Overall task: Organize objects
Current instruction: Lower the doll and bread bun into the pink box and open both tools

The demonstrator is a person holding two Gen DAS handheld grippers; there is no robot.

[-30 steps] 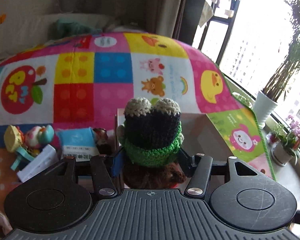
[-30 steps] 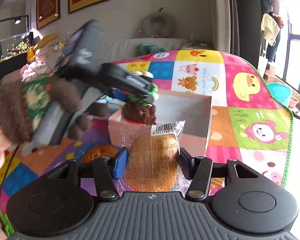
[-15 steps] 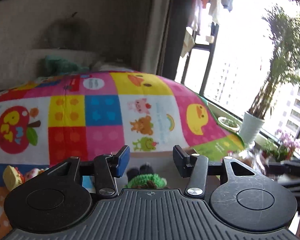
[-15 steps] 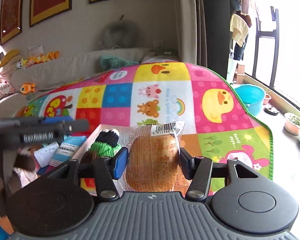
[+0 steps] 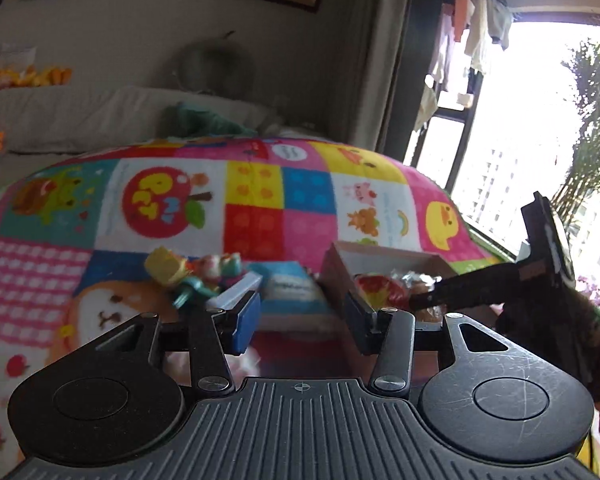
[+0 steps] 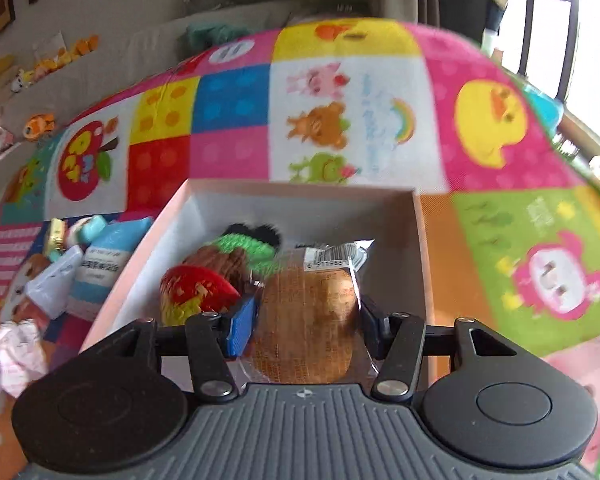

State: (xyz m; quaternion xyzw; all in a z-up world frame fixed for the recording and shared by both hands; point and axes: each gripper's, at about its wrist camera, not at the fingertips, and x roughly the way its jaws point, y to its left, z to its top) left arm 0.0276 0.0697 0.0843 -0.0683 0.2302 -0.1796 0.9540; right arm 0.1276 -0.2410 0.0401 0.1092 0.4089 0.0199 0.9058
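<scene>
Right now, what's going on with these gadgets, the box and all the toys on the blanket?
A person is tidying loose things into a cardboard box on a colourful blanket, with a two-finger gripper in each hand. The right gripper holds a wrapped bun over the box, where a crocheted doll and a red toy already lie. The left gripper is empty, its fingers apart, and points toward a small pile of toys and packets left beside the box.

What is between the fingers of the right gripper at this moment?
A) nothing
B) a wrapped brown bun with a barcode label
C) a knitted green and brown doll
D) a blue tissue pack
B: in the right wrist view the right gripper is closed on the wrapped bun above the box.
</scene>
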